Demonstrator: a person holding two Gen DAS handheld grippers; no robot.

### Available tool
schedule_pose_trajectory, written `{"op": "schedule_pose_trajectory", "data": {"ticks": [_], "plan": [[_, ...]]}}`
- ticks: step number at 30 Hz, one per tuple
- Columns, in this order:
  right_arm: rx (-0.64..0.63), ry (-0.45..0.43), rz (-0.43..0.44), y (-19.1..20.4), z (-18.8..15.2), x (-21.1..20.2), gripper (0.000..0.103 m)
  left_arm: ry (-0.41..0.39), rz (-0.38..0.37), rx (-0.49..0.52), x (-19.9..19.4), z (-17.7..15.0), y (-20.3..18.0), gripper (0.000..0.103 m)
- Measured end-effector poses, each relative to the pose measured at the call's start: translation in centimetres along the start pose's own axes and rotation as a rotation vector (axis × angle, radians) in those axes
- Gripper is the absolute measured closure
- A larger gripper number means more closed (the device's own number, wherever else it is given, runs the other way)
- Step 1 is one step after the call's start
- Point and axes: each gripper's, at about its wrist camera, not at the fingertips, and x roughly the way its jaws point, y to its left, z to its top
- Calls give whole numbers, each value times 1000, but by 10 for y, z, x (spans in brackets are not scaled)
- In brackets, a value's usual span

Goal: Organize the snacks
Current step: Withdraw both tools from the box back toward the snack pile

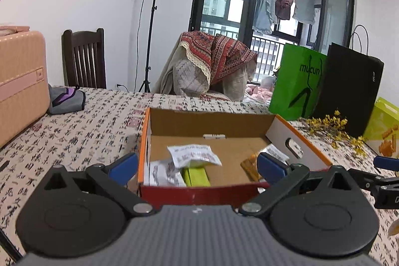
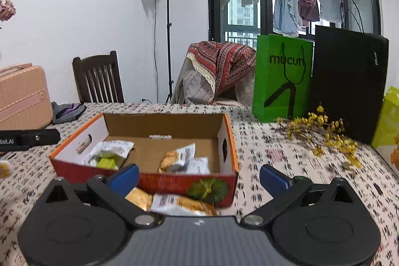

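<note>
An open cardboard box with orange rims stands on the patterned tablecloth, and it also shows in the right wrist view as the box. Inside lie white snack packets, a green packet and an orange packet. My left gripper is open just before the box's near wall, nothing between its blue fingers. My right gripper is open too, above two orange-and-white snack packets lying on the cloth in front of the box. Its tip shows at the left view's right edge.
A pink suitcase and a grey pouch sit at the left. A green bag, a black bag, a yellow-green bag and yellow dried flowers stand at the right. Chairs and a lamp stand are behind the table.
</note>
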Motion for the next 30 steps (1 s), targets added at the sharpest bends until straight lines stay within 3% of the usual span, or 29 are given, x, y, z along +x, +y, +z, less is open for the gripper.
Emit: {"op": "schedule_pose_trajectory", "data": {"ticks": [22, 30], "plan": [[61, 75, 0, -11, -65, -45, 0, 84, -39, -31, -42, -67, 27, 0], [55, 124, 9, -7, -76, -38, 0, 96, -23, -52, -46, -75, 38, 0]]}}
